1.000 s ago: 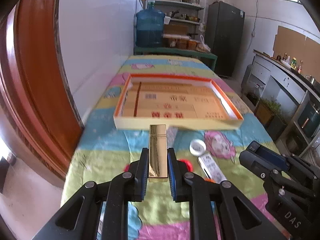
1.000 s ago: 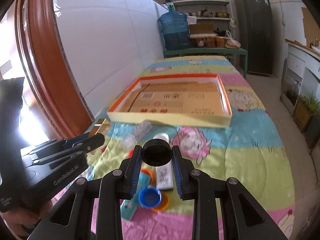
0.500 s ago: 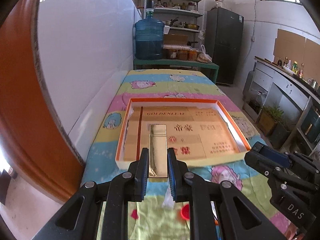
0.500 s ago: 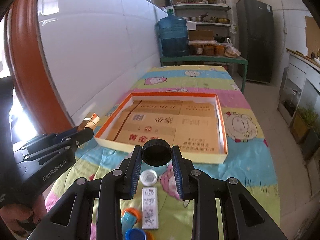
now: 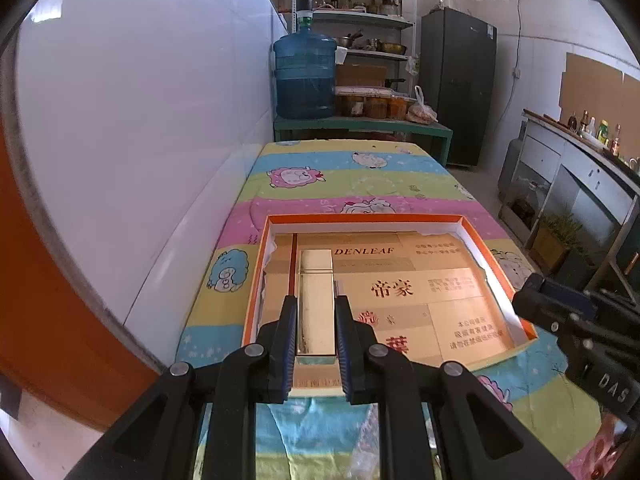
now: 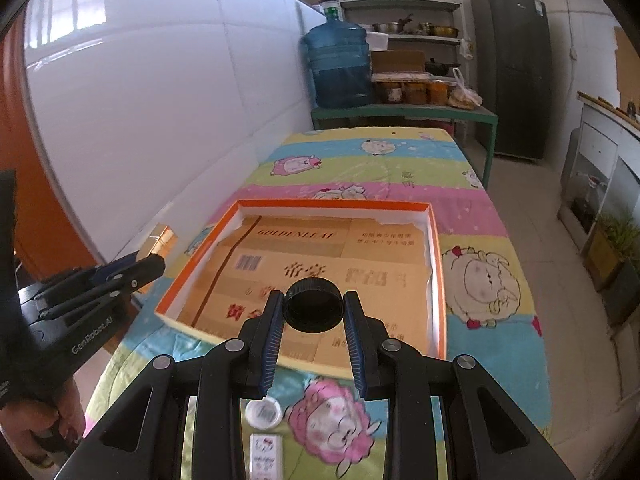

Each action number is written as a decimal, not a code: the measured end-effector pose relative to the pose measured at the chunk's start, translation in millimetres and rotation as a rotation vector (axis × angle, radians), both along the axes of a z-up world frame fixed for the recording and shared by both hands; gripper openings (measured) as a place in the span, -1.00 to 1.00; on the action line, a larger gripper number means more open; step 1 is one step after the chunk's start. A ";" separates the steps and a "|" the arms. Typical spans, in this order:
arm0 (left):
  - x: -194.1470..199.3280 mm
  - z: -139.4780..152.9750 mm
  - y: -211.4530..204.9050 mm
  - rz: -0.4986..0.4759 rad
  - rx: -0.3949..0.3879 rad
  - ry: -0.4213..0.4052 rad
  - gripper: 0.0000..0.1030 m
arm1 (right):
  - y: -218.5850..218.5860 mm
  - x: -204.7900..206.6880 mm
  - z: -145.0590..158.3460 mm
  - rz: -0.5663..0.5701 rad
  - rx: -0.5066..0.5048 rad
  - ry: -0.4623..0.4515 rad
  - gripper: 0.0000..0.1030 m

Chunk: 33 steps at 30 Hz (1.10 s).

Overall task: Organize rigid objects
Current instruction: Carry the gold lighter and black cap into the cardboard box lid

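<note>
Left tongs (image 5: 316,316) clamped on a shiny gold lighter (image 5: 315,300), right tongs (image 6: 314,312) pinching a black bottle cap (image 6: 314,305) by its rim. Both carried forward over the last second and now hanging above the orange-rimmed tray (image 5: 472,230), where a moment ago still short of its near wall. Looks like drop-off time, so probably just lowering and letting go left. Lighter long, boxy, mirror-smooth; cap round, ribbed, open side facing back. White cap (image 6: 263,412) and a small card (image 6: 265,456) waiting on the counter (image 6: 480,344).
</note>
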State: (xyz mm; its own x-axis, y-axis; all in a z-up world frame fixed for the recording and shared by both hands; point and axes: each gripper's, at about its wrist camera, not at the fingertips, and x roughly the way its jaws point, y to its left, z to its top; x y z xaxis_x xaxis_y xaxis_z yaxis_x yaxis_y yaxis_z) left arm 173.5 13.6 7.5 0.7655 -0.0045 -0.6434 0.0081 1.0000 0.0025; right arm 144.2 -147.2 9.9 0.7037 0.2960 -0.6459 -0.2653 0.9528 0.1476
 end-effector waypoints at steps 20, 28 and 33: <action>77.7 -29.2 -3.0 -0.026 -0.036 0.076 -0.65 | -8.1 90.2 -20.1 0.023 -0.038 0.073 -0.41; 102.9 -53.8 -1.0 -0.029 -0.051 0.136 -0.65 | 0.9 115.7 -50.0 0.040 -0.053 0.145 -0.41; 107.7 -65.5 -1.9 -0.031 -0.060 0.160 -0.65 | 7.4 125.4 -65.8 0.050 -0.073 0.183 -0.41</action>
